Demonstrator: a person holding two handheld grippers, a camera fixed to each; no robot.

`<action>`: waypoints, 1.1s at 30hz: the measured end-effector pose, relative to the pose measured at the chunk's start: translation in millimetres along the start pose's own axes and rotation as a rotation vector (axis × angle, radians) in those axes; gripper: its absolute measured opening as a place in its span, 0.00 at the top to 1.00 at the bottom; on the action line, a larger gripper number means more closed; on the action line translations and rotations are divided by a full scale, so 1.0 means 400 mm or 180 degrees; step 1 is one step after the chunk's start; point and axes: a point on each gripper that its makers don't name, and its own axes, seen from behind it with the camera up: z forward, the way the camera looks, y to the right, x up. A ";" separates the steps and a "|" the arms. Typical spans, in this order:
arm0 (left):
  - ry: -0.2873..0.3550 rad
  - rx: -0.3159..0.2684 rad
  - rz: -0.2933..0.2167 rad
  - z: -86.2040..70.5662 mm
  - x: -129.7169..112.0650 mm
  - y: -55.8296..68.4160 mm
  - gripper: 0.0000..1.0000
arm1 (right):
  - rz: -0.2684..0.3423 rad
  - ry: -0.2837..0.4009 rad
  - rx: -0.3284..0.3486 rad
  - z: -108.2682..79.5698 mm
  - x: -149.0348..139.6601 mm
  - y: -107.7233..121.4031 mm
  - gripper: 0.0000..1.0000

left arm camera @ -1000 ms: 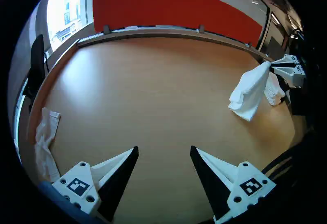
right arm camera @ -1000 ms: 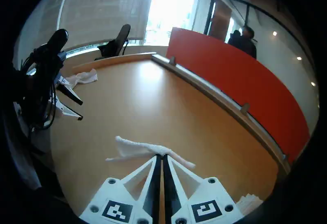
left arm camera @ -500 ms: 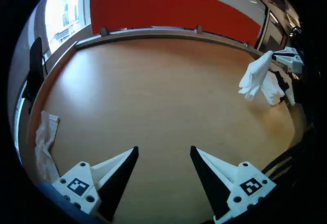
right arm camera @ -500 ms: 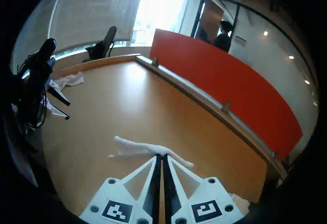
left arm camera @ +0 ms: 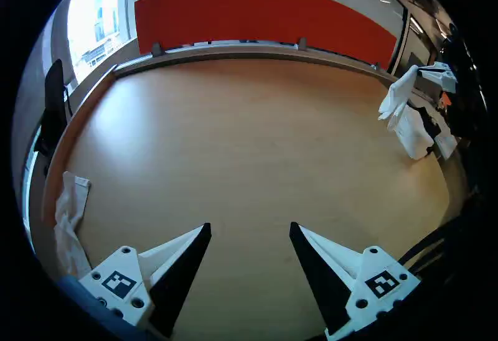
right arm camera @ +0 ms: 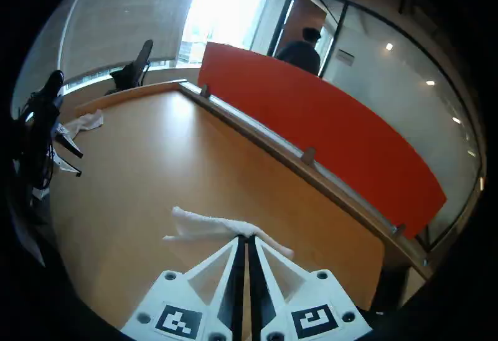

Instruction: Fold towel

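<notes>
My right gripper (right arm camera: 247,239) is shut on a white towel (right arm camera: 211,225), which hangs bunched from its fingertips above the wooden table (right arm camera: 155,173). In the left gripper view the same towel (left arm camera: 396,94) dangles from the right gripper (left arm camera: 436,73) at the far right, over a pile of white towels (left arm camera: 416,134). My left gripper (left arm camera: 249,229) is open low over the table (left arm camera: 249,135), with nothing between its fingers. It also appears far left in the right gripper view, as the left gripper (right arm camera: 79,165).
Another crumpled white towel (left arm camera: 67,213) lies at the table's left edge, seen too as a towel (right arm camera: 85,122) beyond the left gripper. A red partition (left arm camera: 261,14) runs along the far side. A black chair (right arm camera: 134,70) and a person (right arm camera: 303,51) are in the background.
The right gripper has carried the towel up off the table and farther right, toward the pile. Its view has swung along the red partition. The left gripper has stayed open and still.
</notes>
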 end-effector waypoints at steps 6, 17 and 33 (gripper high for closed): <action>-0.0005 0.0016 -0.0010 -0.002 0.000 -0.001 0.06 | 0.0031 -0.0050 -0.0122 -0.018 -0.024 0.089 0.96; -0.0022 0.0035 0.0003 -0.004 -0.003 0.007 0.06 | 0.0035 -0.0176 -0.0341 -0.046 -0.063 0.236 0.96; -0.0028 0.0044 0.0030 0.002 0.010 0.018 0.06 | 0.0083 -0.0239 -0.0554 -0.082 -0.066 0.393 0.96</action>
